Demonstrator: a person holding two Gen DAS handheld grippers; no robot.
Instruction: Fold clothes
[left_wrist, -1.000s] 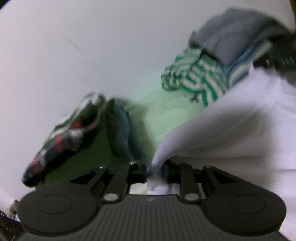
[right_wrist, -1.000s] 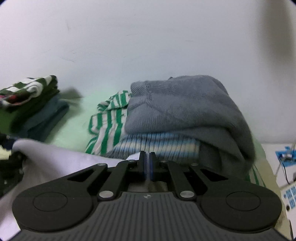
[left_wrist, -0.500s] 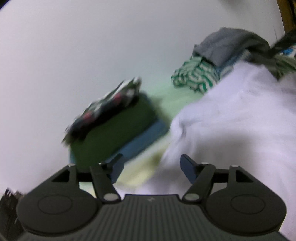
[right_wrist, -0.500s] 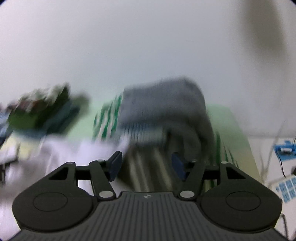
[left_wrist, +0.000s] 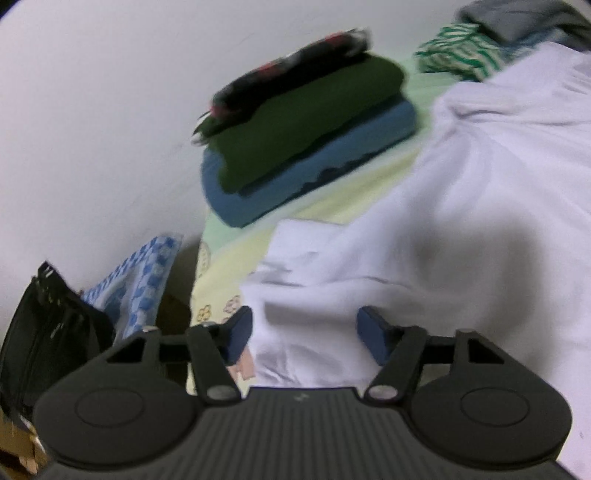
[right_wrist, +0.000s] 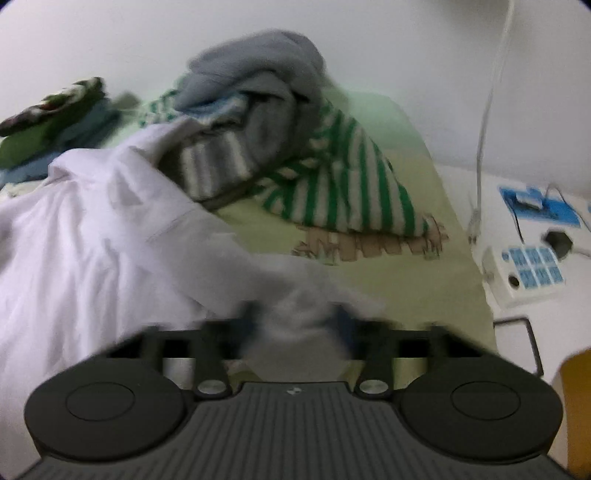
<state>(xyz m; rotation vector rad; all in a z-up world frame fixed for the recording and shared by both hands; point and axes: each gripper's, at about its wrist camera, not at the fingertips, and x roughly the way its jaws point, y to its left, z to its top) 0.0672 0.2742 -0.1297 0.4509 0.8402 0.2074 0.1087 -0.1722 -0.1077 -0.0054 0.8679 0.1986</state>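
Closing my left hand-held gripper (left_wrist: 303, 334) around a hem of the crumpled white cotton shirt (left_wrist: 461, 221) on the bed, pads not yet pressing; a folded green-and-blue clothing stack (left_wrist: 306, 147) sits beyond. My right hand-held gripper (right_wrist: 295, 326) is closing too, white cloth between blurred jaws, grip unclear; the grey-and-striped clothing heap (right_wrist: 266, 122) crowds ahead.

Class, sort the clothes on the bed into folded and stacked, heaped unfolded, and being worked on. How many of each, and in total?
Folded, stacked: 3, namely dark patterned top, dark green garment, blue garment
Heaped unfolded: 3, namely grey knit sweater, blue-striped garment, green-and-white striped shirt
Being worked on: 1, white shirt
Total: 7
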